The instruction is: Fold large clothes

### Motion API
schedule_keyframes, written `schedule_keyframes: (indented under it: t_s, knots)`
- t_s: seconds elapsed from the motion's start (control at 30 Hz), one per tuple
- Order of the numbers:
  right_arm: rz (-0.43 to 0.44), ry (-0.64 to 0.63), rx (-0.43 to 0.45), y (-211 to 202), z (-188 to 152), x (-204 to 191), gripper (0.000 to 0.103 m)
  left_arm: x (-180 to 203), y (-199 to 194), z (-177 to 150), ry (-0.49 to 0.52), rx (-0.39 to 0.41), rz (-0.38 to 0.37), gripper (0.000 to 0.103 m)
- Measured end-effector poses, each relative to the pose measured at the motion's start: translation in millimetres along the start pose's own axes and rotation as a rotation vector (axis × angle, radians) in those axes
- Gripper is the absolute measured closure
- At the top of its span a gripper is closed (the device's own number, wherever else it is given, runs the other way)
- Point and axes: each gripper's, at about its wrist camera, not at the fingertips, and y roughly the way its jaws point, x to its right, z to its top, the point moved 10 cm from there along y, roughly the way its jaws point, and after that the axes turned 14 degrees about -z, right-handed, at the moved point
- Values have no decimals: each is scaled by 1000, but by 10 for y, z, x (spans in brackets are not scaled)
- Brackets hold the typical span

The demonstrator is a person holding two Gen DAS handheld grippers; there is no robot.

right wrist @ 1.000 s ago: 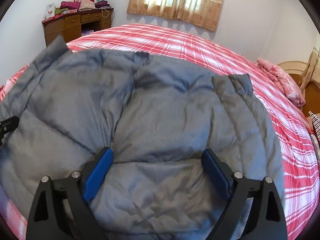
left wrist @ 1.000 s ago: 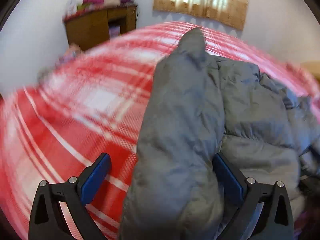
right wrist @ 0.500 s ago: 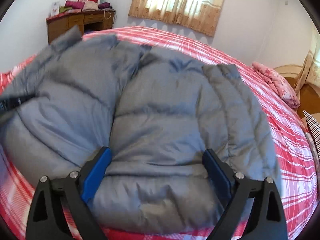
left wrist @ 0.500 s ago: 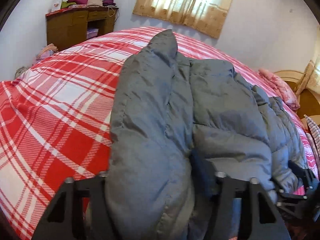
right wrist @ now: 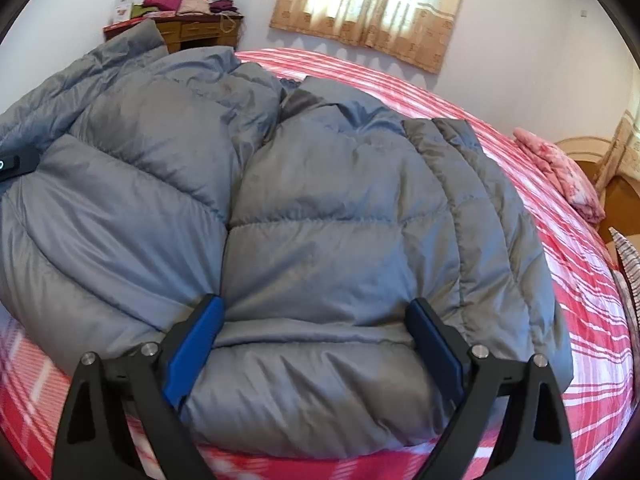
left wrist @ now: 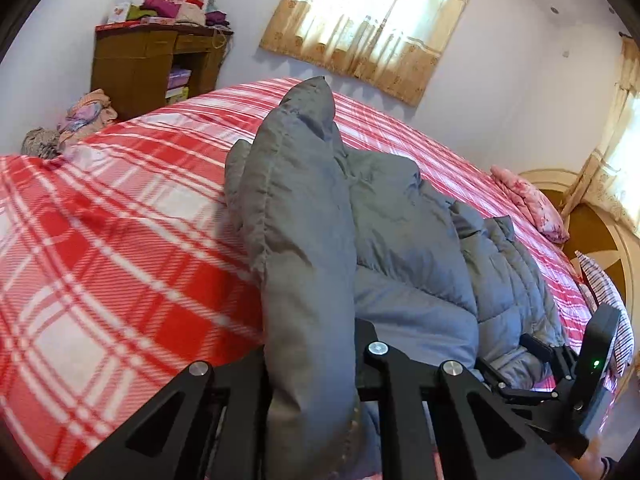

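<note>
Two grippers work: left gripper (left wrist: 310, 364) has just clamped the puffy grey quilted jacket's (right wrist: 340, 216) sleeve (left wrist: 296, 208); right gripper (right wrist: 316, 340) gapes, unclosed. Next, fold sleeve across.

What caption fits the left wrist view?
Left gripper shut on a grey jacket sleeve, above a red plaid bed.

- A red and white plaid blanket (left wrist: 120, 240) covers the bed.
- A brown wooden desk (left wrist: 156, 64) stands against the far wall, with folded clothes and boxes (left wrist: 172, 6) piled on top.
- A yellow patterned curtain (left wrist: 372, 20) hangs over the bright window.
- A pink floral pillow (left wrist: 532, 204) lies at the bed's right edge.
- A bundle of clothes (left wrist: 86, 114) sits beside the desk.
</note>
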Motion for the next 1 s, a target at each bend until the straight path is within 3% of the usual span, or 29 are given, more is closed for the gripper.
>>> schedule_keyframes:
  t_s: [0.1,0.2,0.33,0.53,0.67,0.77,0.9,1.0]
  knots:
    - [124,-11,39,-190,94,-119,13,-84,-227,125,28,31,58,93]
    - [154,37,129,-487,227,48,14,-44,-450,371,99,73,133,93]
    - [96,166,209,-625,369,756,14,379,-625,612,225,121,162,93]
    - [-80,357,92,-11,122,1829,13,1623,-305,689,489,111,110,93]
    - [-112,426,15,244,-204,2156,13,2431,222,403,674,27,74,93]
    - [-117,464,-17,328,-380,2287,13,2878,776,-69,840,-65,83,93]
    - [-120,503,-59,387,-620,2395,13,3010,1394,-657,1017,-183,133,93]
    - [-113,520,-87,485,-746,2469,13,3054,1594,-882,1109,-186,182,86]
